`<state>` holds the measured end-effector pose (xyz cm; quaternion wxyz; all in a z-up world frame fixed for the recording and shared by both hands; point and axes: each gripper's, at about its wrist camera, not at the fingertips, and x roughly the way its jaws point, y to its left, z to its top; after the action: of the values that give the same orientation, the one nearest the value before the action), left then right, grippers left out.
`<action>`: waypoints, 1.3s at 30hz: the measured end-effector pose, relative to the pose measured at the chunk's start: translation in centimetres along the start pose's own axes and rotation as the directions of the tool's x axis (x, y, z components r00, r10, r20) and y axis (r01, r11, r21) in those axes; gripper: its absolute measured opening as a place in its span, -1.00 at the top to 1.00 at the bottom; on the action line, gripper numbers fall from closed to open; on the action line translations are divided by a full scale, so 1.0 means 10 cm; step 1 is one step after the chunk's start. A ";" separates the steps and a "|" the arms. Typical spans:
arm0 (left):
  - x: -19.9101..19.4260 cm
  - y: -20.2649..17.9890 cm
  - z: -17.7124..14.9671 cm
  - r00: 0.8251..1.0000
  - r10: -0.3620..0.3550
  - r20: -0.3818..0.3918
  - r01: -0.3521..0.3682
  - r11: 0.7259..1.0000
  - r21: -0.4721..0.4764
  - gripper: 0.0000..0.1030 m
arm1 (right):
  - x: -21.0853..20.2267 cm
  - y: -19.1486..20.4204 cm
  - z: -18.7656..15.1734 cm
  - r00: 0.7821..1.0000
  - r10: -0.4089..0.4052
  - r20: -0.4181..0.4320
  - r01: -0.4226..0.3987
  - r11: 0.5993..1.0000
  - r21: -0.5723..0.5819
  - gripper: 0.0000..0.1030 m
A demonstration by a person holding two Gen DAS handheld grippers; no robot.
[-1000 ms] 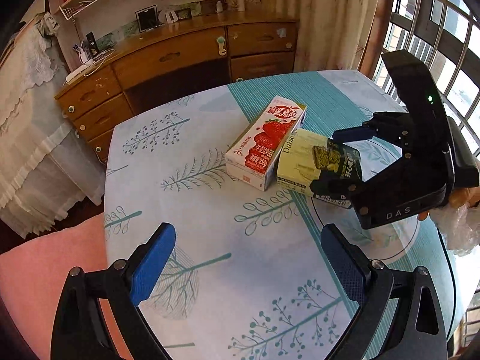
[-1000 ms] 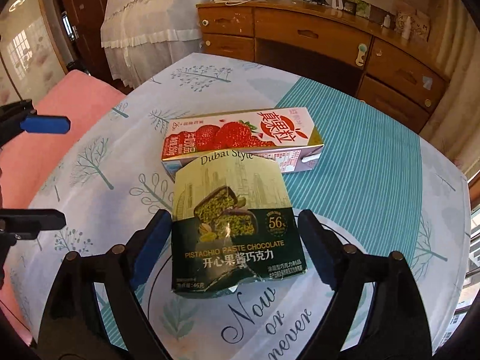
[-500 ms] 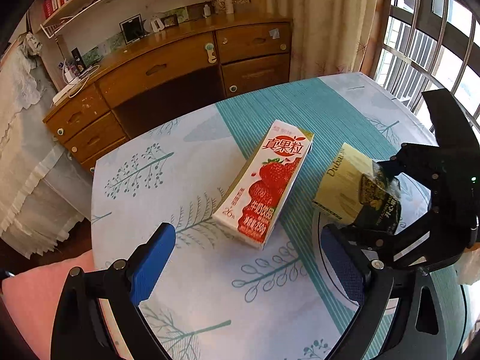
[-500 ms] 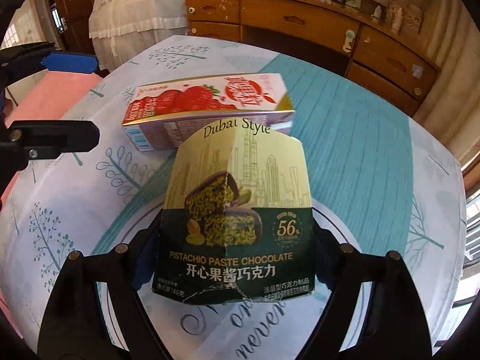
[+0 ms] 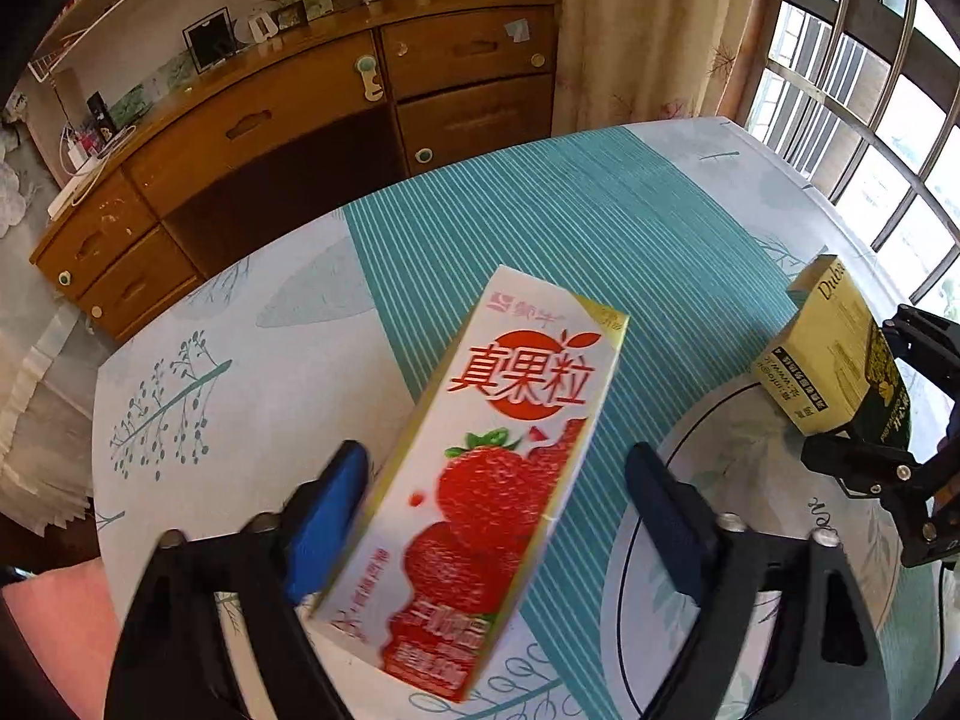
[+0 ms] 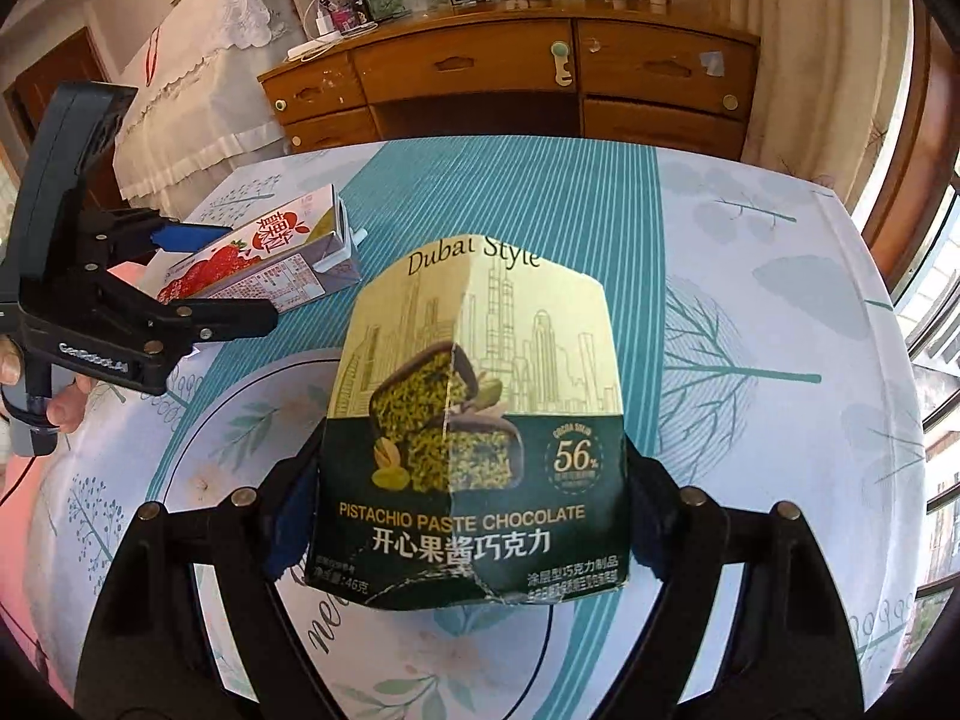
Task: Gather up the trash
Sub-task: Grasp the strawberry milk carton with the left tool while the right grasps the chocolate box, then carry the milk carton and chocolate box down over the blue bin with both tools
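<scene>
A red and white strawberry milk carton [image 5: 498, 480] lies on the table between the fingers of my left gripper [image 5: 498, 516]. The left finger touches its side; a gap shows at the right finger, so the jaws are open around it. The carton also shows in the right wrist view [image 6: 264, 264], with the left gripper [image 6: 198, 276] around it. My right gripper [image 6: 474, 522] is shut on a green and cream pistachio chocolate box [image 6: 474, 420], held above the table. The box also shows in the left wrist view [image 5: 840, 354], with the right gripper [image 5: 882, 384].
The table wears a white and teal tree-print cloth [image 5: 600, 222]. A wooden dresser [image 5: 300, 120] stands behind it, a barred window [image 5: 870, 108] to the right, a lace-covered bed [image 6: 198, 60] to the left. A pink cushion [image 5: 54, 630] lies at the table's near left.
My left gripper moved forward over the table until its fingers came around the milk carton. My right gripper closed on the chocolate box and lifted it up and away to the right.
</scene>
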<state>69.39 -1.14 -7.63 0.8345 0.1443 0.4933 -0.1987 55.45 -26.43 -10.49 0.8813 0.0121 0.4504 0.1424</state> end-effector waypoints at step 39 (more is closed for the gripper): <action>-3.12 -2.70 -4.71 0.991 -0.091 0.100 0.092 0.996 -0.006 -0.01 | -3.37 2.32 -4.05 0.984 0.175 0.043 -0.163 0.965 -0.205 -0.55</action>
<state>7.00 1.63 -3.62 0.8488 0.1071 0.4581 -0.2412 -1.06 -17.28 -4.46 0.8759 -0.0339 0.4041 0.2614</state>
